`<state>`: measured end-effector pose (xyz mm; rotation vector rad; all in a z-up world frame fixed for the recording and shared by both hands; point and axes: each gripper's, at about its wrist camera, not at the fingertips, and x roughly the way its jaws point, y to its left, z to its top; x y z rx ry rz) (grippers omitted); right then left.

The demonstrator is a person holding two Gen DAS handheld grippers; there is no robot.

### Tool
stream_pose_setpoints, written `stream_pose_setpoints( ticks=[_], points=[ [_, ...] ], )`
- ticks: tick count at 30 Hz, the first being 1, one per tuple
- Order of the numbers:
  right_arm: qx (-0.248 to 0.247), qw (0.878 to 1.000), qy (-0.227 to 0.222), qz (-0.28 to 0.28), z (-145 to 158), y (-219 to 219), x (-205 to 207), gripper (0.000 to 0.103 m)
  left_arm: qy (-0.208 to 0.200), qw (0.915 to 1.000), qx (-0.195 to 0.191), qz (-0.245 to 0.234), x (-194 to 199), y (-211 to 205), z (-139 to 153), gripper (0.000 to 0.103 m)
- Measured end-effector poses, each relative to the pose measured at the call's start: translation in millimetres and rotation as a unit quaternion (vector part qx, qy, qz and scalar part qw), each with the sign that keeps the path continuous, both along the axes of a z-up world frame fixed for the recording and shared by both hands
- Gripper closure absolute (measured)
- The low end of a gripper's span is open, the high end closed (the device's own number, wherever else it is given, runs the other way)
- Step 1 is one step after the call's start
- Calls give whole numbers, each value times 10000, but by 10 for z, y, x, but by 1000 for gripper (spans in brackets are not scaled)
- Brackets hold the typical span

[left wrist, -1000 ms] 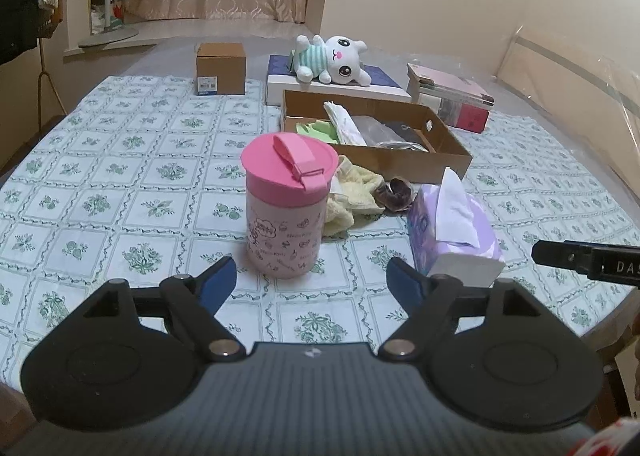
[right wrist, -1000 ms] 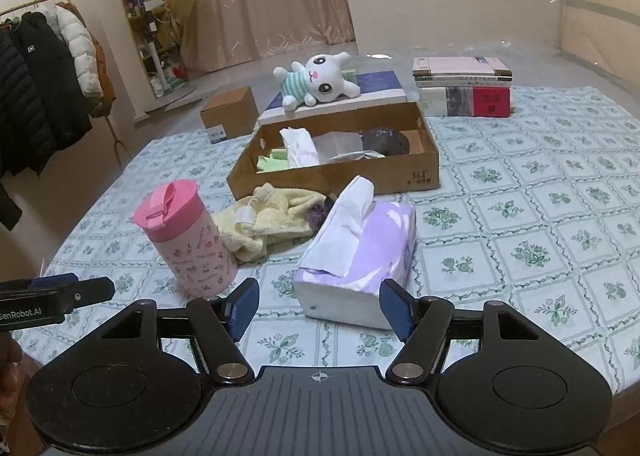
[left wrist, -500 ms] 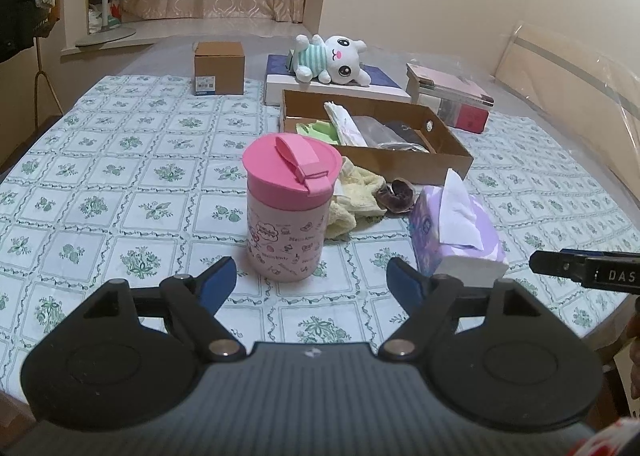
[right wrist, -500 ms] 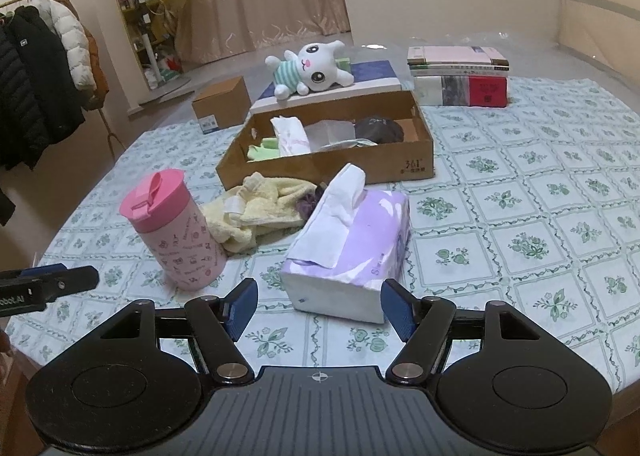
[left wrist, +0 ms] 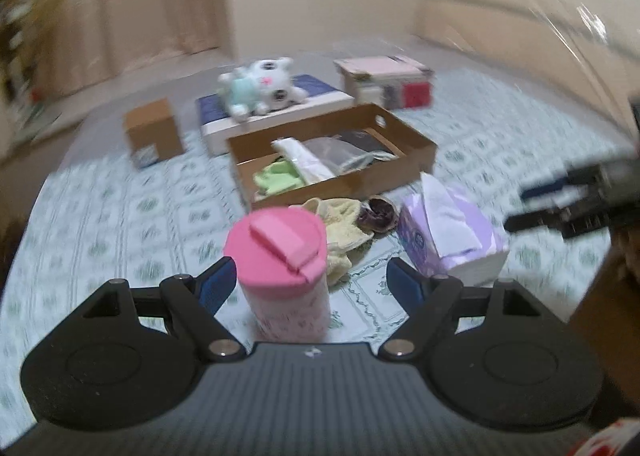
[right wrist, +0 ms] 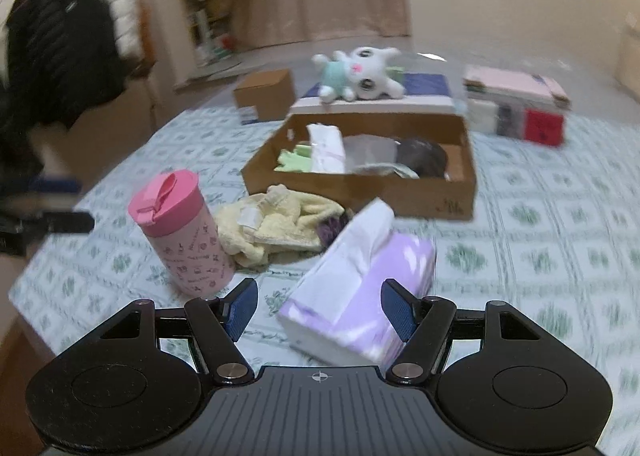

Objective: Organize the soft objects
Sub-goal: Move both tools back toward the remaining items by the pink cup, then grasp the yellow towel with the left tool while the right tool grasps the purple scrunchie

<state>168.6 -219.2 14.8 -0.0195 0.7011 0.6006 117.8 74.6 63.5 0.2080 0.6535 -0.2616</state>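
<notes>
From my left camera, the left gripper (left wrist: pixel 308 285) is released, its blue pads wide apart and gripping nothing. The pink cup (left wrist: pixel 286 268) stands upright on the patterned surface (left wrist: pixel 100 224), framed between the pads; I cannot tell whether the left pad touches it. Just behind the cup lies the yellow towel (left wrist: pixel 340 224), crumpled, with a small dark purple item (left wrist: pixel 378 212) touching its right edge; both are ahead of the gripper, beyond its fingertips. Further back sits the open cardboard box (left wrist: pixel 360 176), holding a green cloth (left wrist: pixel 276 180) and white folded items. A white plush toy (left wrist: pixel 260 90) lies on a flat blue box at the far end.

From my right camera, the right gripper (right wrist: pixel 320 310) is also released, empty. The purple tissue pack (right wrist: pixel 372 296) lies directly ahead of it, its near end between the pads, though neither presses on it. The towel (right wrist: pixel 276 226) sits ahead and left of this gripper, between cup (right wrist: pixel 182 232) and tissue pack.
</notes>
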Motion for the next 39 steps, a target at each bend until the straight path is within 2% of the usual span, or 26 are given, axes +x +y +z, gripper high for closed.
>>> stream_pose_setpoints(
  ticks=[4,6,11,14,18,20,23,26,32,35,39],
  points=[
    [-363,9985,-128,398,38,34,228,35,138,9987,186,-458,305,101,127,23],
    [-481,9975,-162,497,64,35,339,35,231,9989,132,-396,444,218,198,23],
    [-531,9966,-38,622,130,7,580,35,520,9979,-373,-72,777,590,369,23],
    [-845,9922,-17,922,149,102,721,35,777,9962,-356,-164,993,670,409,23],
    [-1441,9787,-107,1460,175,337,920,35,1070,9925,-55,-592,1313,600,486,23],
    [-1664,9716,-62,1682,179,479,1034,35,1296,9867,85,-977,1475,520,497,23],
    [-1966,9584,209,2057,115,742,1218,35,1471,9786,415,-1378,1722,386,476,23],
    [-2236,9454,528,2310,-60,989,1381,35,1693,9705,525,-1636,1948,272,380,23],
    [-2706,9218,963,2604,-511,1418,1673,35,2083,9566,821,-1865,2306,81,32,23],
    [-2890,9133,984,2695,-670,1566,1787,35,2208,9531,874,-1876,2441,35,-121,23],
    [-3059,9016,1292,2773,-878,1700,1962,35,2317,9506,883,-1870,2571,21,-272,23]
  ],
)
